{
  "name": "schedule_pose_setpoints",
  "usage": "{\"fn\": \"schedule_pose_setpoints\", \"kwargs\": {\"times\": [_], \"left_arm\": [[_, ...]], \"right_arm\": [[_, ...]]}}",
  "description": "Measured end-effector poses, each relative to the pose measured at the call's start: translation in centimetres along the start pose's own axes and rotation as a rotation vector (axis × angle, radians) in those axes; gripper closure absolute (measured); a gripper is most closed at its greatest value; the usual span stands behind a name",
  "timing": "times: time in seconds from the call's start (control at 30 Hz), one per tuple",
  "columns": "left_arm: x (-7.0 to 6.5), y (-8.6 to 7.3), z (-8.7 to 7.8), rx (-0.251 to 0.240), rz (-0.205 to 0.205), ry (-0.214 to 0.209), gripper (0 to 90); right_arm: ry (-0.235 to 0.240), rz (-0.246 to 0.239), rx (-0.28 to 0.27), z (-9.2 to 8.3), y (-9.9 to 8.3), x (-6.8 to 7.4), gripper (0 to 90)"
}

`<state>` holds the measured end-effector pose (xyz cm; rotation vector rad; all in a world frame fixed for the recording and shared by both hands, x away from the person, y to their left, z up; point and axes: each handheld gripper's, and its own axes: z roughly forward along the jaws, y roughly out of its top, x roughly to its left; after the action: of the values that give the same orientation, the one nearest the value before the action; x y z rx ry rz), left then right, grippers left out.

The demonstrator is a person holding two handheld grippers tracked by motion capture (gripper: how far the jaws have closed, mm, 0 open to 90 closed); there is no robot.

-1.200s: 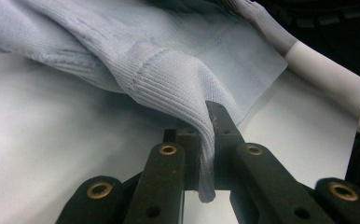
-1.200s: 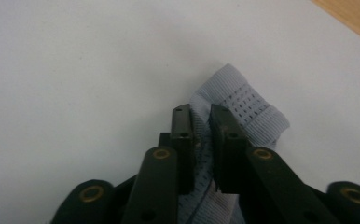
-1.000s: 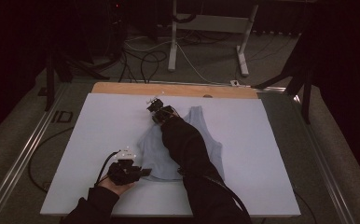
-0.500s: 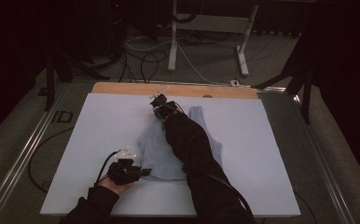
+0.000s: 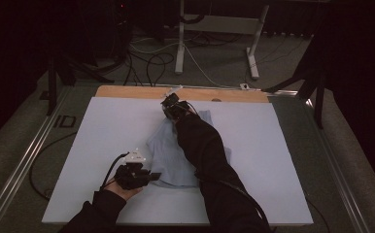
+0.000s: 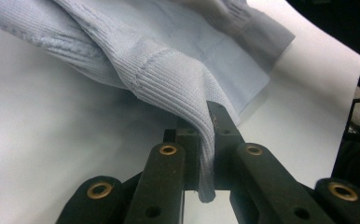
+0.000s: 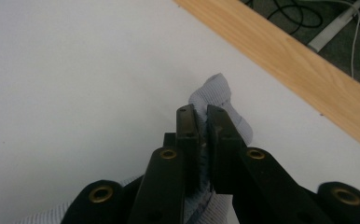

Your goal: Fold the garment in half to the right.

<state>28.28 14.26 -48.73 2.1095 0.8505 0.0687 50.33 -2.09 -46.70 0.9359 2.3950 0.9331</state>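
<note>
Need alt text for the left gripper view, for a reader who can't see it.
The left gripper, seen along its black jaws, is shut on a ribbed edge of a pale blue garment. The cloth drapes up and away over a white table.

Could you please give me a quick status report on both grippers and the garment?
Left hand-held gripper shut on pale blue garment hem. Right hand-held gripper shut on far strap. White board around it clear, nothing in the way.

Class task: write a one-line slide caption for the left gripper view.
Left gripper shut on the ribbed edge of a pale blue garment above the white table.
</note>
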Motion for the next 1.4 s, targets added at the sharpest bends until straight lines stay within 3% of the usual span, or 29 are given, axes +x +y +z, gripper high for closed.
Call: {"fn": "schedule_pose_setpoints", "kwargs": {"times": [0.53, 0.9, 1.4], "left_arm": [[-2.1, 2.5, 0.8, -0.007, 0.067, -0.023, 86.2], [-3.8, 4.6, 2.7, -0.001, 0.109, -0.048, 86.2], [-5.8, 7.1, 5.5, 0.016, 0.162, -0.071, 86.2]], "right_arm": [[0.003, 0.040, -0.062, -2.8, -1.0, -2.2, 84.8], [0.009, 0.075, -0.100, -5.0, -2.5, -4.7, 84.8], [0.000, 0.095, -0.110, -6.7, -4.6, -7.4, 84.7]]}}
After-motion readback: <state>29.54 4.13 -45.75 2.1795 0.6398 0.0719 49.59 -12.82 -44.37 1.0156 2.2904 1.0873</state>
